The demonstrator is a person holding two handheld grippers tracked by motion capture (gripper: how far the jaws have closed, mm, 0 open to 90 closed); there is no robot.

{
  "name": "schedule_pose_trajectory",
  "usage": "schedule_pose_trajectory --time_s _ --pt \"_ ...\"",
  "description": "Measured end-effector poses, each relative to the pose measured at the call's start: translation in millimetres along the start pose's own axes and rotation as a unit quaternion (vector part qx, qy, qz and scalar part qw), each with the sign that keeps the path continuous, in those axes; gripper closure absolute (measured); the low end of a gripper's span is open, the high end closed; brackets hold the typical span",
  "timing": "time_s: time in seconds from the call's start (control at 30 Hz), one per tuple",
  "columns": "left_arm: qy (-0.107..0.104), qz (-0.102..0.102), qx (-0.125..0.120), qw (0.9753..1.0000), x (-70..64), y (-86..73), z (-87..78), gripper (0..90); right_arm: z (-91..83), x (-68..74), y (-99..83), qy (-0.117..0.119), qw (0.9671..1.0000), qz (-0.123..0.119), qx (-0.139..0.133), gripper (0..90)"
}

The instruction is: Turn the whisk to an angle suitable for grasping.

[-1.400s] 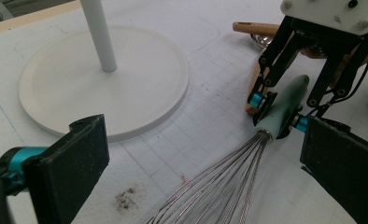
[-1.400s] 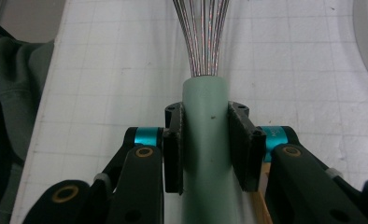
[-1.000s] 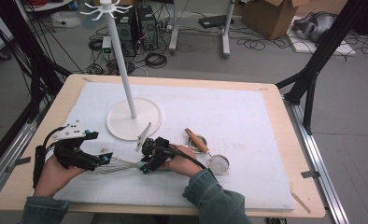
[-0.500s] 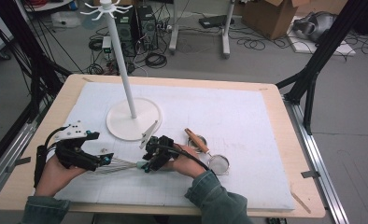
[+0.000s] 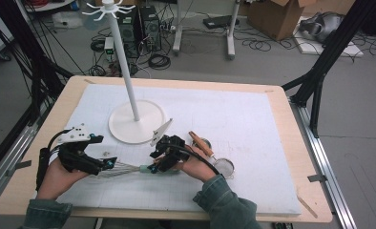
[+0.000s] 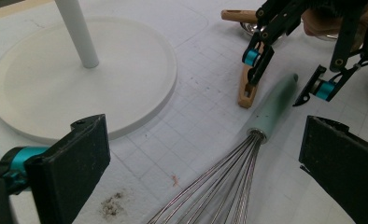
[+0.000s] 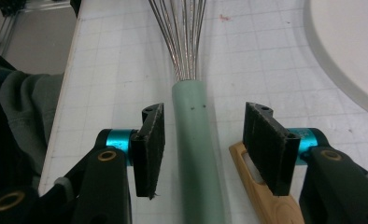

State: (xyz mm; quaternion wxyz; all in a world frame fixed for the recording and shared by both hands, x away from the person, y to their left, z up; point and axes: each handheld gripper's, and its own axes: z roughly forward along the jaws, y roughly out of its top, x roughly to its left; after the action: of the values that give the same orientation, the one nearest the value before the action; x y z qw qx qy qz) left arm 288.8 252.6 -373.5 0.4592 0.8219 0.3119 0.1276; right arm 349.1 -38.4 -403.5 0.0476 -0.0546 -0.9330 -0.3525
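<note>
While whisk (image 5: pixel 129 168) lies ungrasped near stand base (image 5: pixel 137 124), right gripper (image 7: pixel 203 140) fingers straddle its handle, left gripper (image 6: pixel 205 163) fingers wide, empty; lift pending

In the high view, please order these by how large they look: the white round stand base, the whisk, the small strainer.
1. White stand base, clearly the largest.
2. Whisk, long but thin; partly hidden by both tools.
3. Strainer, smallest, though its wooden handle adds length.
</note>
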Motion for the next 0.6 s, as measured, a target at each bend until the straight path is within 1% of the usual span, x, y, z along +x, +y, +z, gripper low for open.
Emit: schedule_pose_trajectory --time_s 0.07,0.1,0.2,0.23,0.3,0.43,0.47,0.53,0.6 --pt "0.000 0.001 0.000 1.0000 0.1 -0.2 0.2 2.4 -1.4 -0.3 -1.0 -0.001 1.0000 0.000 -0.003 46.3" --pt "-0.001 0.002 0.002 1.0000 0.1 -0.2 0.2 2.4 -4.0 0.8 -3.5 -0.005 1.0000 0.006 -0.006 44.9" --pt "-0.002 0.003 0.001 1.0000 -0.4 0.0 0.7 2.5 -6.6 1.3 -6.2 -0.006 0.9999 0.009 -0.008 44.6" --pt "-0.002 0.003 0.001 1.0000 -0.6 0.2 0.8 2.5 -9.1 1.7 -9.1 -0.011 0.9998 0.010 -0.011 43.9" --pt "-0.002 0.006 0.002 1.0000 -0.9 0.5 1.0 2.5 -10.7 2.0 -10.6 -0.011 0.9998 0.012 -0.013 43.9" --pt "-0.005 0.006 0.003 1.0000 -1.9 0.8 3.0 2.5 -17.3 3.2 -16.0 -0.014 0.9995 0.020 -0.018 43.8" --pt "-0.007 0.008 0.004 0.9999 -2.5 0.9 4.0 3.0 -20.9 3.1 -19.1 -0.018 0.9993 0.021 -0.025 43.9" --pt "-0.010 0.013 0.006 0.9998 -3.0 1.5 4.5 4.1 -24.4 3.6 -22.5 -0.019 0.9992 0.025 -0.026 43.9" --pt "-0.011 0.013 0.006 0.9998 -3.5 1.8 5.1 4.1 -26.1 4.2 -24.6 -0.020 0.9990 0.027 -0.028 43.9"
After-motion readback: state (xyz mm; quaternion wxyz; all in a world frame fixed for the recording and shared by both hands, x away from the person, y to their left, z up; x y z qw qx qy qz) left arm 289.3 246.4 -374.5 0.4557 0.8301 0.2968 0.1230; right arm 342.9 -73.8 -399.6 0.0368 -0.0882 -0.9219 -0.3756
